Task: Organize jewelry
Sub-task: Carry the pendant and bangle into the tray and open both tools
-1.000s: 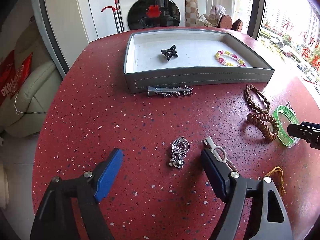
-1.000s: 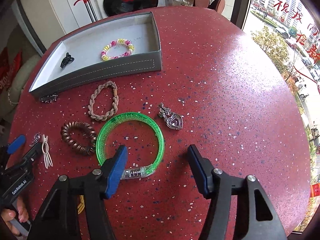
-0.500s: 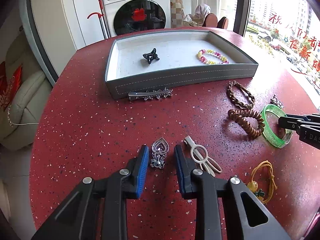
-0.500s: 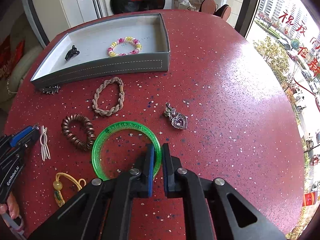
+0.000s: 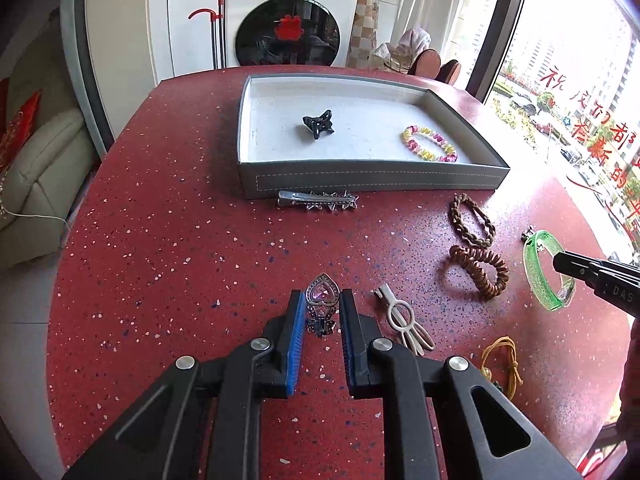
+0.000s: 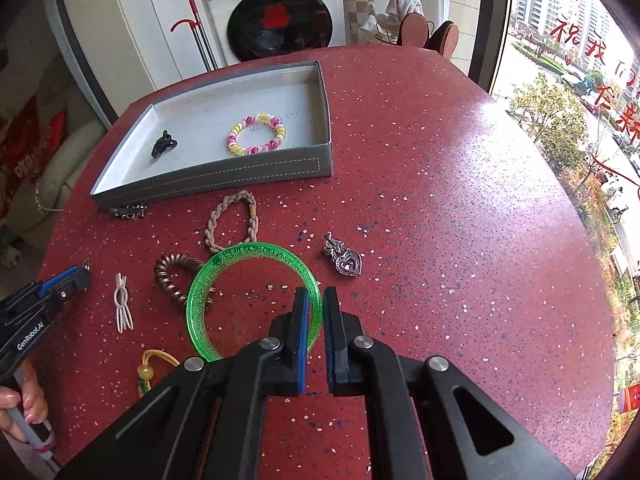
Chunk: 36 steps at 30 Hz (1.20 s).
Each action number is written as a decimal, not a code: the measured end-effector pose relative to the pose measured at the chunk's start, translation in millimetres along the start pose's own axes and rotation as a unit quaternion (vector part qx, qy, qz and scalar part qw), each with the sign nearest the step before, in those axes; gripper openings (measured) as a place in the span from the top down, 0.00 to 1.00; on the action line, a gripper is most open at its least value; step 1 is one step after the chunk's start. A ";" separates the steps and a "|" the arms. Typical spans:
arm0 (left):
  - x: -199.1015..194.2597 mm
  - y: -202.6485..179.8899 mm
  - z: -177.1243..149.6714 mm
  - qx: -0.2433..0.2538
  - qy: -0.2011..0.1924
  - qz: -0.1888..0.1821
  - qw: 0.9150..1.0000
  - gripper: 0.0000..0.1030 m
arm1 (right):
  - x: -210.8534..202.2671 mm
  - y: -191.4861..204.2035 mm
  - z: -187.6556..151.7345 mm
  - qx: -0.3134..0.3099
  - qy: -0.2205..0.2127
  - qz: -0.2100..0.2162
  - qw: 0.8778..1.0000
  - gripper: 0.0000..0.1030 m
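The table [image 5: 168,240] is red with little white specks. The bangle [image 6: 256,256] is bright green. The tray [image 5: 360,178] is grey.

A glossy red speckled stone-look tabletop [image 5: 168,240] carries a matt grey stitched tray [image 5: 372,178] with a pale, rough-looking lining. A translucent green glitter plastic bangle [image 6: 256,256] gleams beside a shiny metal heart pendant [image 6: 346,260], a braided cord bracelet [image 6: 232,220] and a coppery coiled plastic hair tie [image 5: 478,270].
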State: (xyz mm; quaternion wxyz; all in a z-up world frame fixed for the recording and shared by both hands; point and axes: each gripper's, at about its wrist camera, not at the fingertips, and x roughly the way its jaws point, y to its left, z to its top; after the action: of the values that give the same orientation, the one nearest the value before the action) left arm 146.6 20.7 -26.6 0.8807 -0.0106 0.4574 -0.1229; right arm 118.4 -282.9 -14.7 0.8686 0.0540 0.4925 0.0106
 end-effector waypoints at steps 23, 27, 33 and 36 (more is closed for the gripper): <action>12.9 -10.0 104.9 0.007 -0.036 -0.016 0.999 0.66 | 3.3 21.0 102.3 -0.006 -0.038 0.047 0.998 0.93; 35.4 -13.8 116.8 0.002 -0.011 -0.030 0.999 0.66 | 17.6 23.4 123.5 -0.005 -0.040 0.049 0.998 0.93; 65.7 -26.4 131.9 0.011 0.014 -0.038 0.999 0.66 | 49.7 23.1 149.6 0.004 -0.035 0.043 0.998 0.93; 80.6 -34.7 139.1 0.026 0.021 -0.028 0.999 0.66 | 66.3 20.2 160.2 0.016 -0.036 0.044 0.998 0.93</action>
State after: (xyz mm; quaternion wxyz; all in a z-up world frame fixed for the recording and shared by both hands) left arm 296.3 -44.2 -5.9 0.8670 0.0019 0.4720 -0.1598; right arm 290.4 -271.4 12.4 0.8833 0.0896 0.4585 0.0389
